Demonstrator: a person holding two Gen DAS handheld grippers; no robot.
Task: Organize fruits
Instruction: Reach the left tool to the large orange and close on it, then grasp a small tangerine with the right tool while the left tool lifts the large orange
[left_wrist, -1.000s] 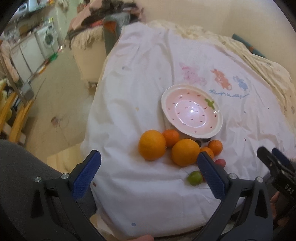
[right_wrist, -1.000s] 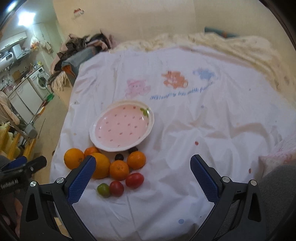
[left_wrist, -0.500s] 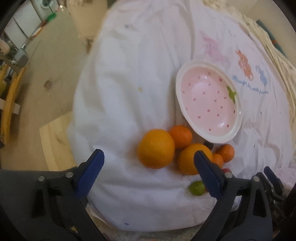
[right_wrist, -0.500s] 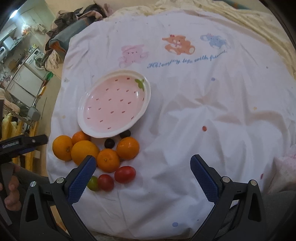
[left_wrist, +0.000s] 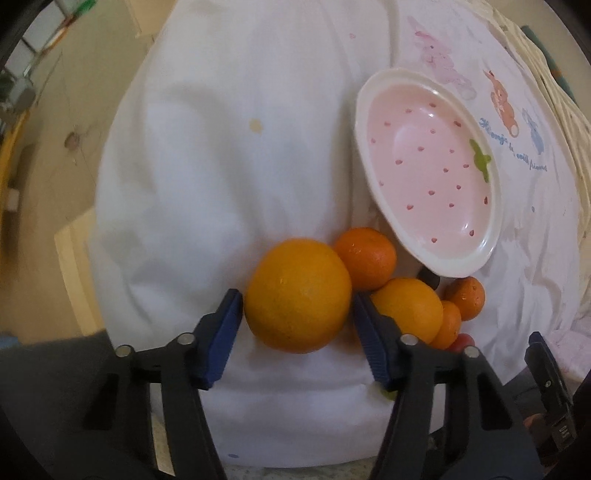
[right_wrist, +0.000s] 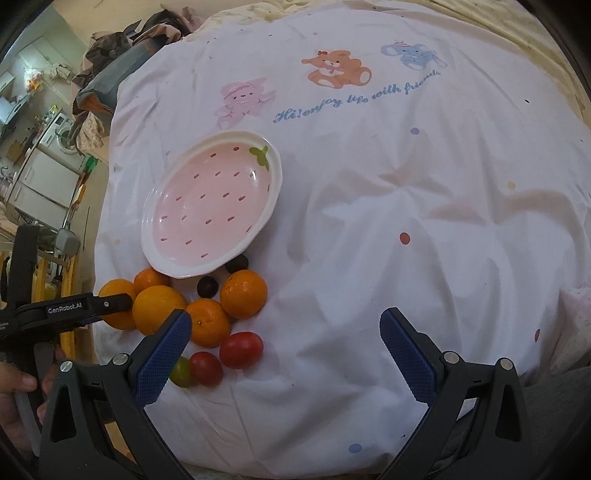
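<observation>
The white printed sheet (right_wrist: 406, 206) covers the bed. The pink strawberry plate (right_wrist: 275, 192) sits on it toward the near left corner. The fruit cluster lies between the plate and the near edge. The left gripper (left_wrist: 295, 306) brackets the large orange (left_wrist: 297, 295); both fingers (left_wrist: 223, 332) stand at its sides, with contact uncertain. The right gripper (right_wrist: 284, 350) hangs wide open, holding nothing, with its left finger beside the red tomatoes (right_wrist: 242, 349).

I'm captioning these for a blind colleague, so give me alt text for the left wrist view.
The left gripper brackets a large orange on a white sheet, blue pads at its sides. Smaller oranges cluster right of it, below an empty pink strawberry-pattern plate.
</observation>
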